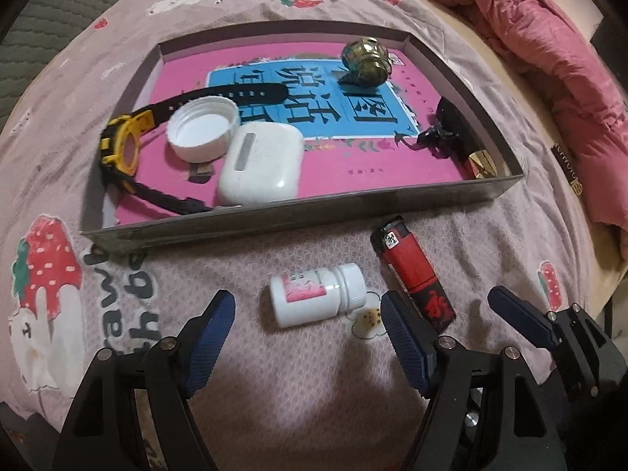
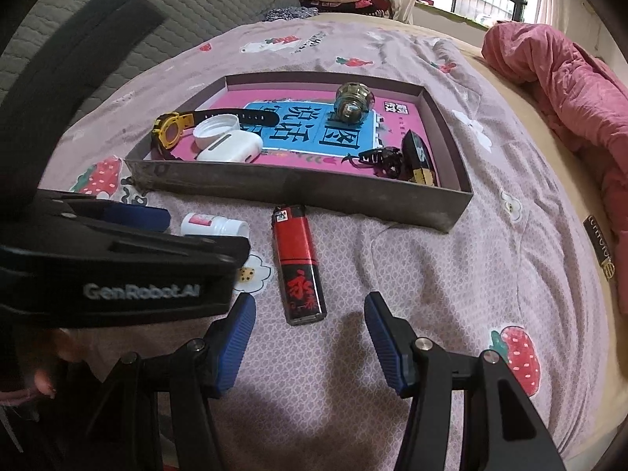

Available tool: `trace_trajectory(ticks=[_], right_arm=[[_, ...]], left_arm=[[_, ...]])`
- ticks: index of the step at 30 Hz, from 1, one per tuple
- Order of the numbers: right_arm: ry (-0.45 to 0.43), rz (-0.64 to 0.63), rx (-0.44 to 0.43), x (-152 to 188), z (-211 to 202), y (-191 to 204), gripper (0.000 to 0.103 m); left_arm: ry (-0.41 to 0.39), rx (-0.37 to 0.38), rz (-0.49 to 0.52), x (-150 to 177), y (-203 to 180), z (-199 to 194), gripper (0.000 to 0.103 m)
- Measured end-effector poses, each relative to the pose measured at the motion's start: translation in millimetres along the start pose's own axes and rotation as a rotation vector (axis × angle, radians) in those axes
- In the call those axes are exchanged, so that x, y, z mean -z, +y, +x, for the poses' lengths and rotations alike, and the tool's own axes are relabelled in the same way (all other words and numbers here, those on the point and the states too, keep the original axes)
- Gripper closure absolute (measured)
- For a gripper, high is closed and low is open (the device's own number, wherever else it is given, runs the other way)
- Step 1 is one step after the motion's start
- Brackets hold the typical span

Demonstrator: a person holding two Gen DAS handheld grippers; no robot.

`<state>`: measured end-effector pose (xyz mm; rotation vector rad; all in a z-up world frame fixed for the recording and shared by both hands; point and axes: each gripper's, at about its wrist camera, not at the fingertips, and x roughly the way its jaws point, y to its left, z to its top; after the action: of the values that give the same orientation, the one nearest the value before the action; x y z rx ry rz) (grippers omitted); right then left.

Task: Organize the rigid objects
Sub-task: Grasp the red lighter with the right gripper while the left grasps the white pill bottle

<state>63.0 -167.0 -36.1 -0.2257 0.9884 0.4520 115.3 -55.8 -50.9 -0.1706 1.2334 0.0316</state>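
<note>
A shallow grey box (image 1: 298, 218) (image 2: 298, 190) lies on the bedspread, lined with a pink and blue book. Inside it lie a yellow watch (image 1: 121, 145) (image 2: 170, 129), a white cap (image 1: 202, 127), a white earbud case (image 1: 261, 165) (image 2: 229, 149), a brass ornament (image 1: 365, 61) (image 2: 353, 100) and a black clip (image 1: 443, 133). In front of the box lie a white pill bottle (image 1: 318, 294) (image 2: 214, 225) and a red lighter (image 1: 412, 271) (image 2: 298, 263). My left gripper (image 1: 308, 333) is open, astride the bottle. My right gripper (image 2: 310, 337) is open, just short of the lighter's near end.
A crumpled pink quilt (image 1: 549, 59) (image 2: 569, 86) lies on the bed to the right. A grey quilted cushion (image 2: 157, 4) is at the back left. Folded clothes and a window are beyond the bed. The left gripper's body (image 2: 117, 267) crosses the right wrist view.
</note>
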Motion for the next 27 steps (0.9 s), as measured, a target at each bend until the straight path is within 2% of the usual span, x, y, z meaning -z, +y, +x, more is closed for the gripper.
trace_trajectory(ticks=[7, 14, 21, 27], right_arm=[[0.01, 0.005, 0.006, 0, 8, -2, 0.046], [0.007, 0.002, 0.022, -4, 17, -3, 0.046], [0.003, -0.036, 0.044, -11, 29, 3, 0.046], [-0.003, -0.072, 0.059, -16, 36, 10, 0.046]], left_arm=[[0.013, -0.015, -0.04, -5, 7, 16, 0.025], [-0.002, 0.023, -0.085, -5, 22, 14, 0.025], [-0.007, 0.024, -0.13, 4, 44, 10, 0.025], [-0.033, -0.004, -0.097, 10, 52, 3, 0.025]])
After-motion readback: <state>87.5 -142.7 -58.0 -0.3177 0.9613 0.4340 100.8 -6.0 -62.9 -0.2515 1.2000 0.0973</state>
